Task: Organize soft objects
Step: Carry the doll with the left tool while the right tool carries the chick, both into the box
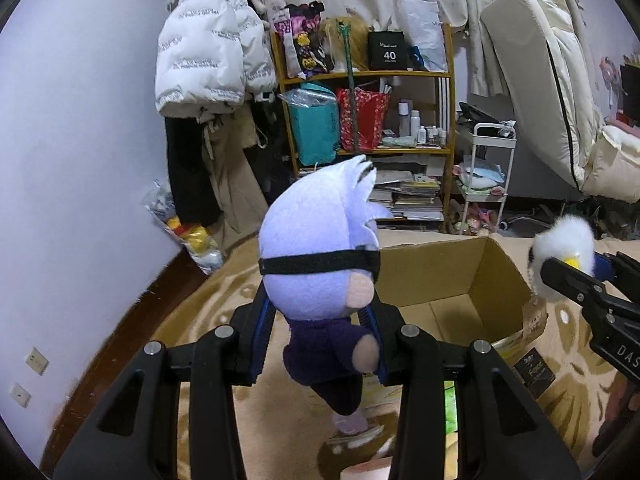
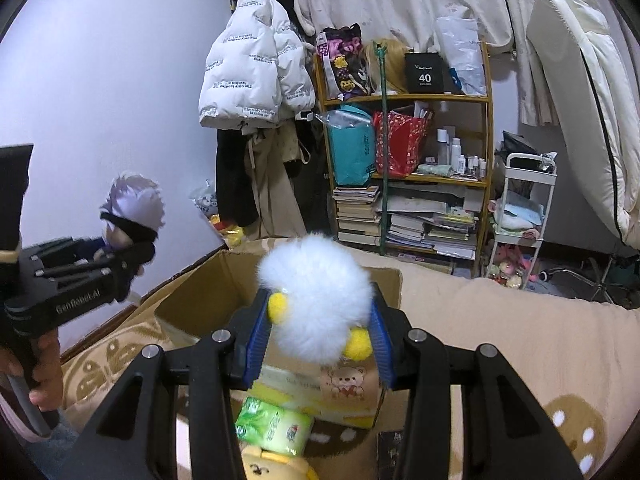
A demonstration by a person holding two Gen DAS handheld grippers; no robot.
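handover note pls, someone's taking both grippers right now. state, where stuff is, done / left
Left gripper: shut on the purple doll, held up beside the box.
Right gripper: shut on the white puffball, held above the box.
Box: open on the rug; the left view shows its inside bare.
Nearby: green tissue pack and a yellow plush lie below the right gripper.
Done: both toys picked up.
Left: probably drop both into the box, then fetch the remaining soft things.
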